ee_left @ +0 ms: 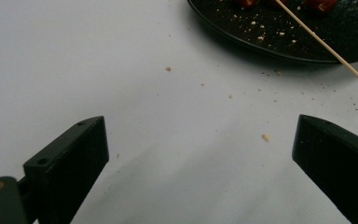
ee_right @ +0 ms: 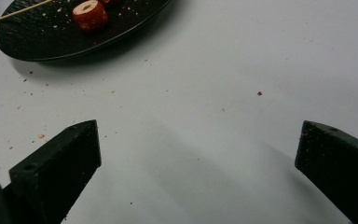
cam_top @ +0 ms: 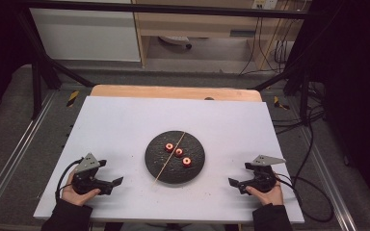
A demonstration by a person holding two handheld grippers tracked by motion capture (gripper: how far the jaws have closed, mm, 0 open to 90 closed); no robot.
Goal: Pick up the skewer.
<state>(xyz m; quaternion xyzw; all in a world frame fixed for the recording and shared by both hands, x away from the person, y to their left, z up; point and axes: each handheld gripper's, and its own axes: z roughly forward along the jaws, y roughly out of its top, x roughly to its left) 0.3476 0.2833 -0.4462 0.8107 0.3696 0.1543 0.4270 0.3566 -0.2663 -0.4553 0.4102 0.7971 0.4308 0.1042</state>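
White surface [cam_top: 125, 125], person seated at the near edge, one gripper in each hand.

Black round plate [cam_top: 156, 163] sits at the centre of the surface. On it: three small red ring-shaped pieces [cam_top: 178, 152] in a short diagonal row, each with a pale hollow centre. A thin wooden skewer [cam_top: 168, 160] lies across the plate just left of the row, slanting from upper right to lower left; its lower end overhangs the plate rim and reaches out over the surface. Pale crumbs are scattered on the plate and on the surface around its near side.

Left gripper [cam_top: 117, 182]: held in the left hand [cam_top: 77, 192] near the front left of the surface, well apart from the plate, pointing right toward it. Jaws wide apart, nothing between them. In the left gripper view the plate edge [ee_left: 261, 44] and the skewer tip [ee_left: 354, 77] lie ahead at the top right.

Right gripper [cam_top: 232, 183]: held in the right hand [cam_top: 270, 195] near the front right, well apart from the plate, pointing left. Jaws wide apart, nothing between them. In the right gripper view the plate [ee_right: 37, 42] lies at the upper left, with one red piece [ee_right: 90, 15] near its rim.

Both grippers carry a grey three-cornered plate and a black cable.
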